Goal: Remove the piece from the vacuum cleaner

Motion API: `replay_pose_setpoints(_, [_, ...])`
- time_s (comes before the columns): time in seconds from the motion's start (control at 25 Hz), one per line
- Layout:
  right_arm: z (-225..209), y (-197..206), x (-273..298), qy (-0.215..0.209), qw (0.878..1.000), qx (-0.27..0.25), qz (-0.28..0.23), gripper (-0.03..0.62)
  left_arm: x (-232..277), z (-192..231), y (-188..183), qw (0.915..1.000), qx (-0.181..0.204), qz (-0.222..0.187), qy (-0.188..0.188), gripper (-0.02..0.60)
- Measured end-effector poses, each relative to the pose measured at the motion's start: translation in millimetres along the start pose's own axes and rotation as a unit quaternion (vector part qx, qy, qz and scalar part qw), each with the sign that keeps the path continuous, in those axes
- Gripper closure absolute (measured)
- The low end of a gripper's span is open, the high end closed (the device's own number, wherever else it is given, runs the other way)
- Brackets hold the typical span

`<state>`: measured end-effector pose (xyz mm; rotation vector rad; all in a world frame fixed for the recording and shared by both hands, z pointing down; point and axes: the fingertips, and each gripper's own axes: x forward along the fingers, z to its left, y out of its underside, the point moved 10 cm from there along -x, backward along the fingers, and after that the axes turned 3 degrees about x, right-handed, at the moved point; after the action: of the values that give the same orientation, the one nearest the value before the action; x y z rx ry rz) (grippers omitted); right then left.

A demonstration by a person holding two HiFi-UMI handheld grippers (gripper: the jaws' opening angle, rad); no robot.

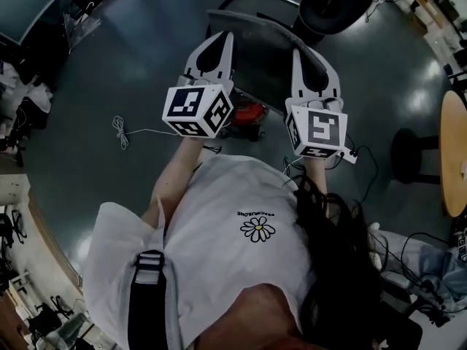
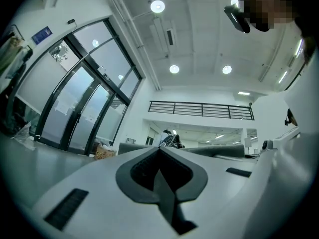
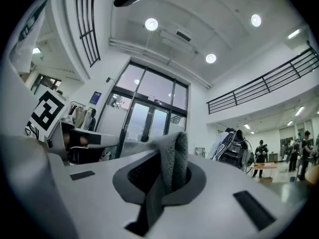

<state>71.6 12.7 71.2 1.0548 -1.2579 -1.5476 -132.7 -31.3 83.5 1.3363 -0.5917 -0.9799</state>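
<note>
I hold both grippers up in front of me over the floor. A grey fabric piece (image 1: 257, 49) stretches between their tips and hangs below them. My right gripper (image 1: 304, 54) is shut on a folded edge of this grey piece (image 3: 174, 156), which stands up between its jaws (image 3: 167, 169). My left gripper (image 1: 221, 39) is shut too (image 2: 159, 151). The piece's edge (image 2: 214, 151) runs off to either side behind its jaws. The red vacuum cleaner (image 1: 248, 113) sits on the floor below, between the two marker cubes and partly hidden by them.
A dark office chair (image 1: 336, 2) stands just beyond the grippers. A white cable (image 1: 120, 131) lies on the floor at the left. At the right are a black stool (image 1: 416, 155), a round wooden table (image 1: 454, 152) and loose cables (image 1: 365, 159).
</note>
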Motion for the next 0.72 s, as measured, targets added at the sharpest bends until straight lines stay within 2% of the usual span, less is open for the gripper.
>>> replay_pose_setpoints(0.28, [-3.1, -4.6, -2.8, 0.000, 1.000, 0.016, -0.017, 0.569, 4.0, -2.0, 2.8, 1.0000, -0.002, 0.002, 0.009, 0.578])
replay_pose_setpoints(0.52, [-4.0, -6.7, -1.1, -0.002, 1.000, 0.000, -0.017, 0.569, 7.9, 0.1, 3.5, 0.9999, -0.003, 0.006, 0.007, 0.578])
replay_pose_setpoints(0.72, [0.6, -6.4, 1.3, -0.003, 1.000, 0.007, -0.020, 0.569, 4.5, 3.4, 2.1, 0.9999, 0.007, 0.007, 0.000, 0.578])
